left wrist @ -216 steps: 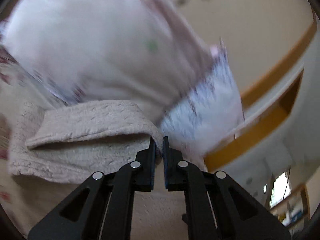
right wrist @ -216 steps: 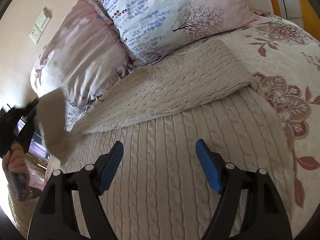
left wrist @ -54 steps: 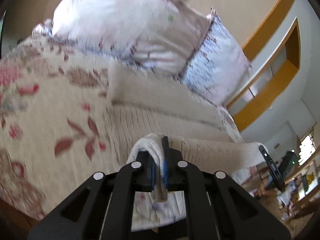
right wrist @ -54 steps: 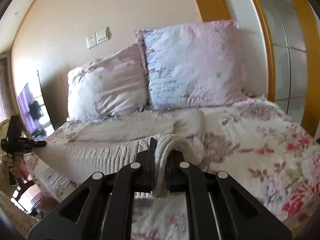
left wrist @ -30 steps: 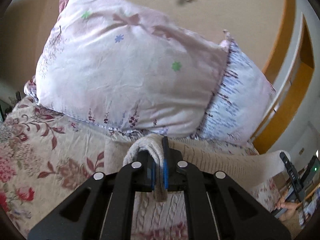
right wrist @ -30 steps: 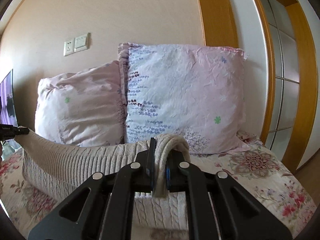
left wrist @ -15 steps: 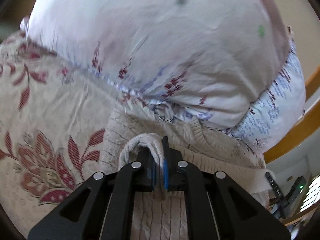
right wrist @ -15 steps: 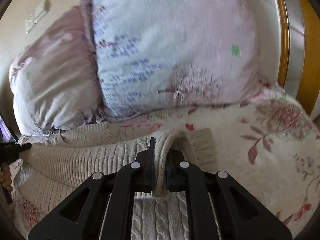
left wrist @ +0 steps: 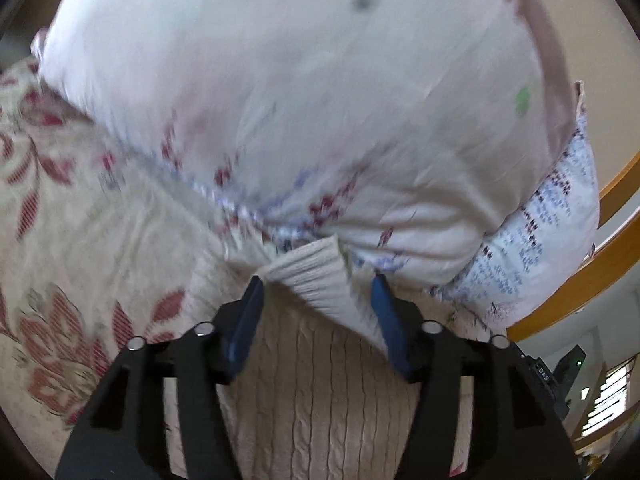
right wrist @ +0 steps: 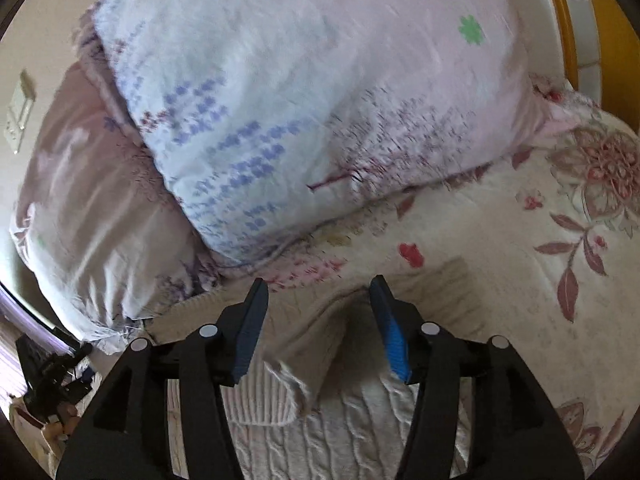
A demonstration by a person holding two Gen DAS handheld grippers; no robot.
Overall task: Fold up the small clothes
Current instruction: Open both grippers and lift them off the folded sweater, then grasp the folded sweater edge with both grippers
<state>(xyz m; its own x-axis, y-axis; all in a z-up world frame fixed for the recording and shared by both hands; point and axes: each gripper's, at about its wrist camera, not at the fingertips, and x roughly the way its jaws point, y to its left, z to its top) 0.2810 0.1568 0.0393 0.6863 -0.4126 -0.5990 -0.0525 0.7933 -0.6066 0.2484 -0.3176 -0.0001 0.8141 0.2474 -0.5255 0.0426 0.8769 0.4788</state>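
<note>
The left gripper [left wrist: 318, 292] has its jaws opening, a ribbed edge of the one cream cable-knit sweater [left wrist: 320, 392] lying loose between them, the pads off it. The right gripper [right wrist: 318, 292] is opening too, a folded lump of the same sweater [right wrist: 320, 344] lying between its jaws, unpressed. The sweater lies on the floral bedspread [right wrist: 520, 240], its far edge just against the pillows. Two pillows: a pink one [left wrist: 300, 100] and a pale one printed with blue sprigs [right wrist: 300, 100], side by side and touching. One wall switch plate [right wrist: 20, 112] beyond. No writing can be read anywhere
</note>
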